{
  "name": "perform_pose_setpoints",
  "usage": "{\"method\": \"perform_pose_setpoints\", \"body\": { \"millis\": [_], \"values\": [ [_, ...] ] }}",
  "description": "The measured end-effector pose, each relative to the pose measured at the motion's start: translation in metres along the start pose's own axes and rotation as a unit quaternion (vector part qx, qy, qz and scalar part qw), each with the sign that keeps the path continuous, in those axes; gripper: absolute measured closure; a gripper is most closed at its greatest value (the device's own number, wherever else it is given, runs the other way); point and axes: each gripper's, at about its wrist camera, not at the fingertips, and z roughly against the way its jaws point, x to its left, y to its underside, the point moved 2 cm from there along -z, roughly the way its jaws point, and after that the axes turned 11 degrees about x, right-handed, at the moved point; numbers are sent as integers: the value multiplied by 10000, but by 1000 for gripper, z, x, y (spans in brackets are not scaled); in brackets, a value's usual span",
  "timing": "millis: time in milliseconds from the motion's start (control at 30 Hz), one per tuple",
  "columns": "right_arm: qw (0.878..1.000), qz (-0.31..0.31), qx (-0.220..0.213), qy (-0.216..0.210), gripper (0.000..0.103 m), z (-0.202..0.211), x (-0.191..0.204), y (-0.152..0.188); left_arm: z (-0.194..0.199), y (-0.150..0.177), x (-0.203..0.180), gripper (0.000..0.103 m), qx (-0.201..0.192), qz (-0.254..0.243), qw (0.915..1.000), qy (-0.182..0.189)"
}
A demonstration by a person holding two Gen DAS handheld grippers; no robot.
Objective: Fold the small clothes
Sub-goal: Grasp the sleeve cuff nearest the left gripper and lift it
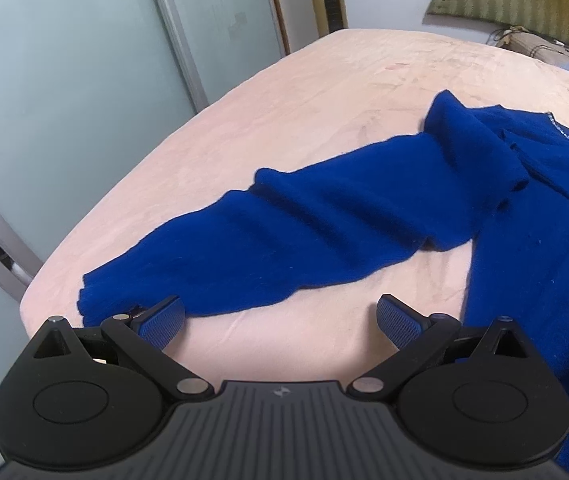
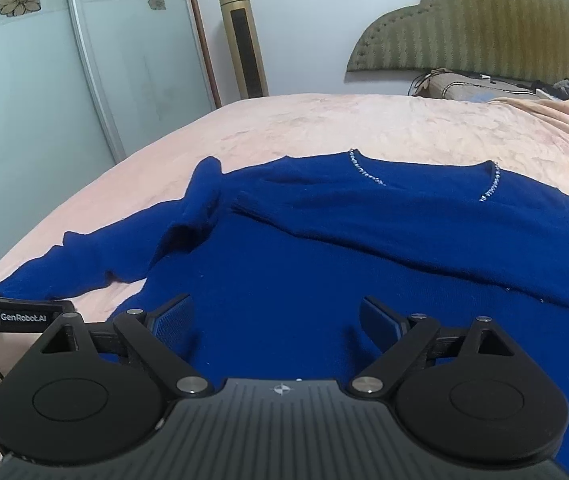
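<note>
A royal blue knit sweater lies spread on a pink bed, its beaded neckline towards the headboard. Its left sleeve stretches out flat towards the bed's left corner, cuff end near the edge. My left gripper is open and empty, just short of the sleeve, its left finger beside the cuff. My right gripper is open and empty, low over the sweater's body. The other sleeve looks folded across the chest.
The bed's left edge and corner are close to the left gripper. Frosted sliding doors stand left of the bed, a gold tower fan behind it, a green headboard and pillows at the back right.
</note>
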Motion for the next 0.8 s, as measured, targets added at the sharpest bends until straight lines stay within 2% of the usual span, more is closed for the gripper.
{"method": "perform_pose_setpoints", "body": {
  "millis": [67,133,200,267,367,400,500,533,600,800],
  "values": [
    [9999,-97,27,-37,11,-3,-5,3,2,0,7,0,-6,143,9998,143],
    [9997,-207,101,-91,11,-6,-9,7,3,0,21,0,20,521,9974,497],
    [9994,-271,148,-165,11,-8,-12,12,0,2,42,0,108,1111,9888,987],
    [9993,-271,158,-185,11,-10,-13,16,-5,9,62,0,165,1791,9737,1396],
    [9994,-248,133,-215,11,-10,-14,19,-13,25,90,0,147,2890,9377,1924],
    [9994,-250,126,-226,10,-10,-14,20,-16,30,98,0,132,3220,9231,2099],
    [9992,-275,101,-256,10,-10,-15,21,-24,38,114,0,20,3913,8853,2512],
    [9992,-281,94,-261,9,-10,-15,21,-27,38,118,0,-23,4059,8767,2582],
    [9993,-270,84,-260,9,-11,-15,22,-33,33,124,0,-109,4218,8671,2647],
    [9994,-214,63,-272,6,-12,-14,23,-49,16,146,1,-291,4561,8528,2528]
  ]
}}
